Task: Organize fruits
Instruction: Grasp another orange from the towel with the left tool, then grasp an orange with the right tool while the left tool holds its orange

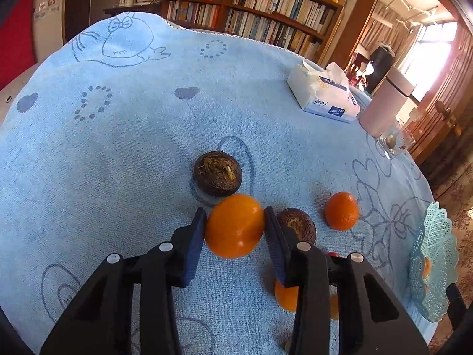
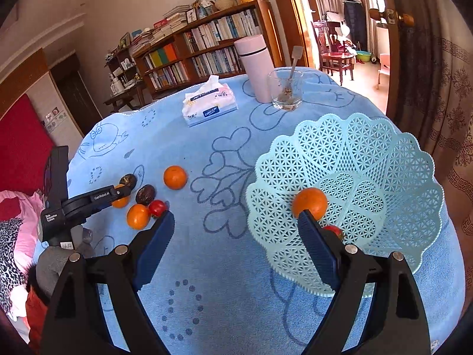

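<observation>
Two tongs: left tongs [image 1: 235, 224] pinching orange [image 1: 235, 226] on desk [image 1: 118, 162], pads at its sides; right tongs [image 2: 236, 233] agape, empty, beside basket [image 2: 384, 153]. Risk: round peel squirting out on lift, knocking dark fruit [image 1: 218, 173] behind; grip looks shallow.

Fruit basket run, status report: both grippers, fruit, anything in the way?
Left hand-held gripper shut on orange. Right hand-held gripper open, empty. Basket holds an orange, a red fruit. Five fruits loose on cloth; path clear.
</observation>
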Action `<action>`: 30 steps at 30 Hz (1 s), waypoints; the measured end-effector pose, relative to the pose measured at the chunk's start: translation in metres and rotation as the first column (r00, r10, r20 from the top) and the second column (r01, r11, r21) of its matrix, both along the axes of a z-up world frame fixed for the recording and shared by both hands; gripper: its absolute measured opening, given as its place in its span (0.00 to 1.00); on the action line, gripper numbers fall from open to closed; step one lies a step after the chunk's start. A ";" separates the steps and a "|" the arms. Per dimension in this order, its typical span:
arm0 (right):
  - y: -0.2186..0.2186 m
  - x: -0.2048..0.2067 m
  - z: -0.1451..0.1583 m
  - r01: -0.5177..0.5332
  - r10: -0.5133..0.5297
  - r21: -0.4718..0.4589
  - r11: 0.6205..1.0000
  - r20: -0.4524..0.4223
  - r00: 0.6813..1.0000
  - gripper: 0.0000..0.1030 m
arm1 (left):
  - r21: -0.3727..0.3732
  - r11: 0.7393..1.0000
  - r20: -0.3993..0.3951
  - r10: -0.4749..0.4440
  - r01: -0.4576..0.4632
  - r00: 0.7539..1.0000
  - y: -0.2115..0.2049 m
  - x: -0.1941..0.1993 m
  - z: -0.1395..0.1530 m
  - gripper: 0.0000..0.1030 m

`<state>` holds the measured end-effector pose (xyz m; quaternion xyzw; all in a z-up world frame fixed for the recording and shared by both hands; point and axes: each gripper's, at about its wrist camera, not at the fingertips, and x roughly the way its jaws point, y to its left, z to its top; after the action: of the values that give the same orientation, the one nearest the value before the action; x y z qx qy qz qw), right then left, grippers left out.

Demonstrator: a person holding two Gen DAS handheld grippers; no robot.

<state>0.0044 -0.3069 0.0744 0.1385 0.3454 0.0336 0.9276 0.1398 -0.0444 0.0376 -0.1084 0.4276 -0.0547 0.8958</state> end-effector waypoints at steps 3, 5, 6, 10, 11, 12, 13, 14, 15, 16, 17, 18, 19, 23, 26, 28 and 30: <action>0.024 0.005 -0.003 -0.080 0.081 0.017 0.997 -0.019 0.997 0.84 | 0.006 1.000 0.045 0.015 -0.016 0.999 0.002 -0.009 0.013 0.39; 0.040 0.011 -0.003 -0.124 0.125 0.027 0.992 -0.029 0.992 0.84 | 0.014 0.999 0.082 0.035 -0.036 0.996 0.005 -0.014 0.023 0.39; 0.049 0.015 -0.003 -0.142 0.143 0.025 0.990 -0.037 0.989 0.84 | 0.021 0.999 0.101 0.046 -0.048 0.994 0.007 -0.018 0.027 0.39; 0.083 0.030 -0.005 -0.215 0.214 -0.004 0.977 -0.067 0.974 0.84 | 0.028 0.995 0.162 0.086 -0.091 0.983 0.017 -0.028 0.042 0.39; 0.091 0.035 -0.005 -0.227 0.226 -0.018 0.974 -0.071 0.972 0.82 | 0.029 0.994 0.173 0.095 -0.102 0.980 0.019 -0.031 0.044 0.39; 0.097 0.040 -0.007 -0.239 0.236 -0.032 0.970 -0.079 0.969 0.81 | 0.031 0.994 0.182 0.101 -0.109 0.978 0.021 -0.032 0.046 0.39; 0.104 0.045 -0.008 -0.251 0.247 -0.039 0.967 -0.087 0.965 0.76 | 0.031 0.993 0.188 0.107 -0.115 0.976 0.024 -0.033 0.048 0.39; 0.110 0.050 -0.010 -0.268 0.263 -0.040 0.963 -0.096 0.960 0.71 | 0.029 0.992 0.190 0.113 -0.121 0.975 0.026 -0.034 0.048 0.39; 0.116 0.054 -0.012 -0.287 0.281 -0.037 0.957 -0.104 0.954 0.69 | 0.026 0.992 0.190 0.118 -0.125 0.975 0.029 -0.035 0.048 0.39; 0.122 0.060 -0.014 -0.303 0.297 -0.035 0.952 -0.114 0.948 0.63 | 0.021 0.991 0.187 0.122 -0.129 0.975 0.031 -0.035 0.048 0.39; 0.127 0.065 -0.016 -0.317 0.311 -0.032 0.948 -0.125 0.942 0.60 | 0.014 0.991 0.182 0.128 -0.133 0.975 0.033 -0.035 0.048 0.39; 0.131 0.070 -0.018 -0.328 0.322 -0.028 0.944 -0.132 0.937 0.58 | 0.009 0.991 0.179 0.132 -0.135 0.975 0.035 -0.035 0.047 0.39; 0.136 0.074 -0.020 -0.339 0.333 -0.029 0.940 -0.138 0.933 0.54 | 0.004 0.991 0.176 0.134 -0.137 0.975 0.037 -0.034 0.046 0.39; 0.152 0.092 -0.028 -0.362 0.351 -0.048 0.931 -0.152 0.924 0.49 | -0.012 0.988 0.170 0.151 -0.152 0.974 0.045 -0.035 0.045 0.39; 0.156 0.103 -0.037 -0.343 0.328 -0.071 0.937 -0.172 0.929 0.48 | -0.021 0.987 0.160 0.159 -0.158 0.974 0.048 -0.034 0.043 0.39; 0.158 0.108 -0.040 -0.345 0.328 -0.077 0.936 -0.171 0.929 0.48 | -0.023 0.987 0.152 0.159 -0.158 0.975 0.048 -0.033 0.041 0.39; 0.164 0.110 -0.041 -0.353 0.334 -0.099 0.930 -0.167 0.928 0.47 | -0.025 0.987 0.147 0.162 -0.160 0.976 0.050 -0.033 0.040 0.39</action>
<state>0.1144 -0.1433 0.0334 0.0182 0.4334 0.1631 0.8861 0.1069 0.0051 0.0777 -0.1441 0.3491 0.0072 0.9259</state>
